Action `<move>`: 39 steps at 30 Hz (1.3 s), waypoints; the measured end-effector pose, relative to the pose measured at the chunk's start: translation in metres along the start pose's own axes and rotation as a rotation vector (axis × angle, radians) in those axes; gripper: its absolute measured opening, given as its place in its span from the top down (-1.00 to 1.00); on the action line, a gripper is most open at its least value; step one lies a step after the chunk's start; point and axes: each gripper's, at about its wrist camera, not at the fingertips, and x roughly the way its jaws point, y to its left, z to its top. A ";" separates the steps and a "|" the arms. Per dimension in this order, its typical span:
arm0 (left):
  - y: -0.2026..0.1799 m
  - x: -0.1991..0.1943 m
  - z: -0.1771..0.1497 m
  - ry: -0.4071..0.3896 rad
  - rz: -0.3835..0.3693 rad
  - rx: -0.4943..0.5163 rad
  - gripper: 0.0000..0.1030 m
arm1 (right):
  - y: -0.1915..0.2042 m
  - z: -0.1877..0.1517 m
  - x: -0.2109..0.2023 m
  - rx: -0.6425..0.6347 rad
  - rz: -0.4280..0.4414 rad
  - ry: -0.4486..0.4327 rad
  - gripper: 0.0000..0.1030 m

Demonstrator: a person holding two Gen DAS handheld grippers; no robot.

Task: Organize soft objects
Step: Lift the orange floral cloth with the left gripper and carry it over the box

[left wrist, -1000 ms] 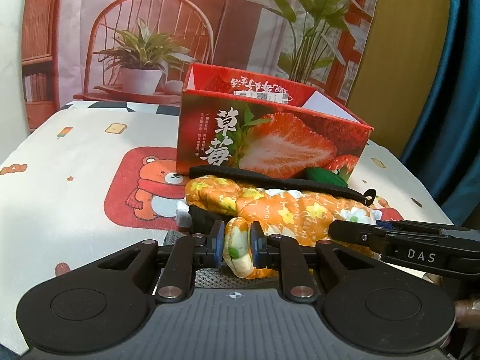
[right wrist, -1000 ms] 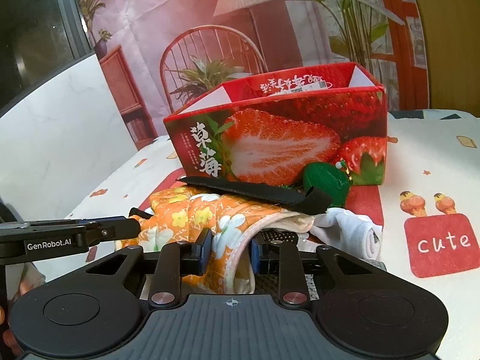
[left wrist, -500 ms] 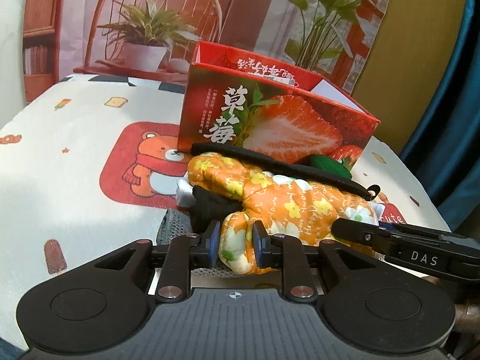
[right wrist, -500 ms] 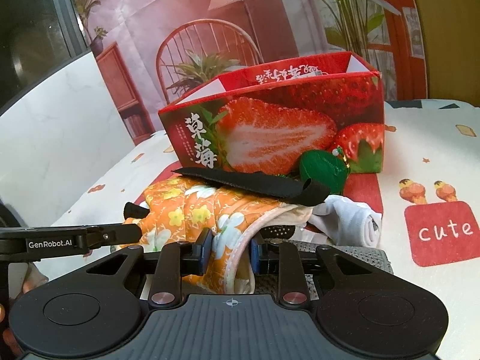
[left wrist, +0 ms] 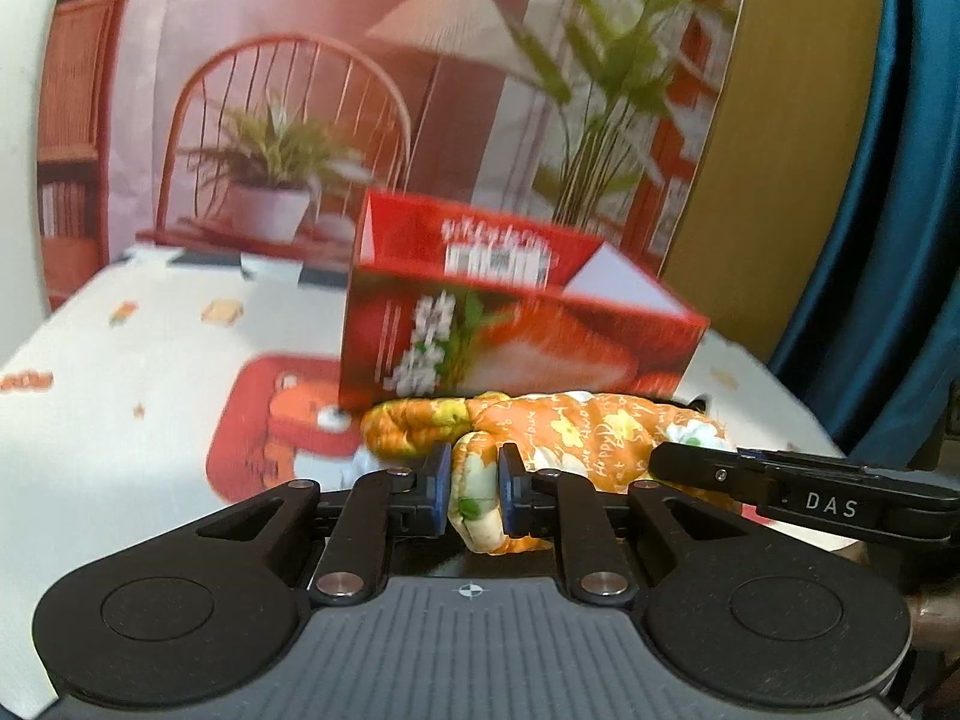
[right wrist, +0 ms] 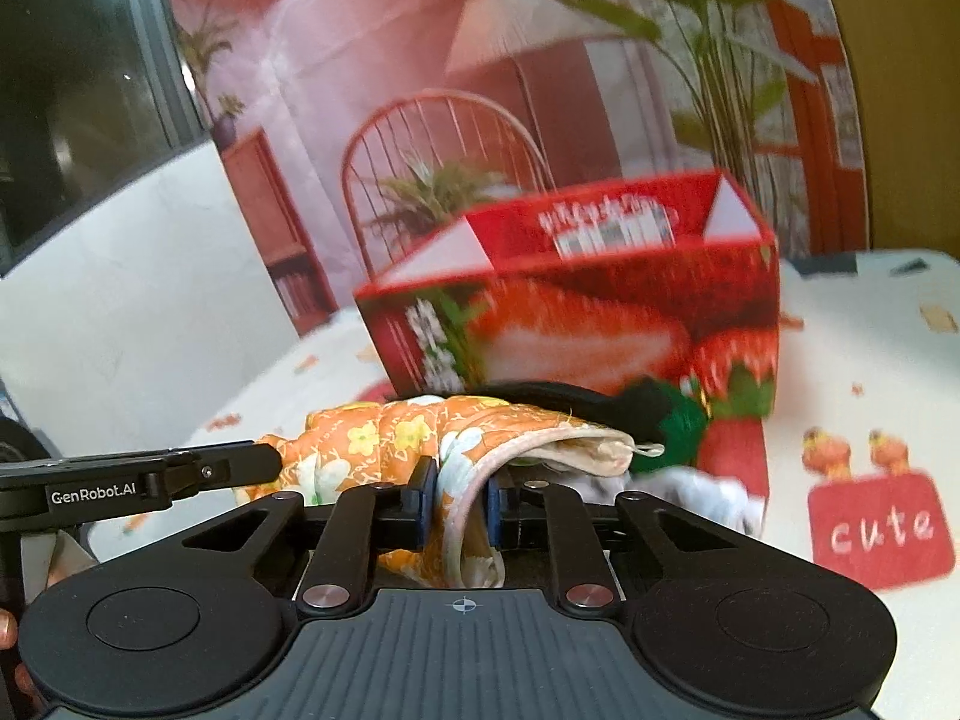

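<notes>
An orange flowered quilted mitt [left wrist: 576, 426] hangs between both grippers, lifted above the table in front of the red strawberry box [left wrist: 510, 336]. My left gripper [left wrist: 474, 489] is shut on its thumb end. My right gripper [right wrist: 456, 501] is shut on its cuff edge [right wrist: 480, 456]. The box [right wrist: 576, 312] is open on top. A black strap [right wrist: 558, 396], a green soft thing [right wrist: 678, 426] and a white cloth [right wrist: 702, 495] lie by the box's front in the right wrist view.
The table has a white cloth with cartoon prints, a bear patch [left wrist: 270, 420] at left and a red "cute" patch [right wrist: 879, 528] at right. A printed backdrop stands behind the box. A blue curtain [left wrist: 888, 180] hangs at the far right.
Both grippers have risen with the mitt, lifting it off the pile. The black strap no longer rests on it. The view is blurred with motion.
</notes>
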 end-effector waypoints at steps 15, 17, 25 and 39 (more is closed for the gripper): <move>-0.015 -0.014 0.089 -0.187 0.000 0.010 0.68 | 0.015 0.101 -0.002 -0.071 0.077 -0.122 0.74; -0.018 -0.006 0.102 -0.198 0.001 0.024 0.68 | 0.011 0.117 0.005 -0.080 0.082 -0.122 0.74; -0.024 0.051 0.145 -0.172 0.015 0.040 0.68 | -0.018 0.168 0.051 -0.108 0.052 -0.093 0.74; -0.004 0.157 0.162 -0.020 0.055 0.023 0.68 | -0.067 0.200 0.149 -0.138 -0.008 0.053 0.74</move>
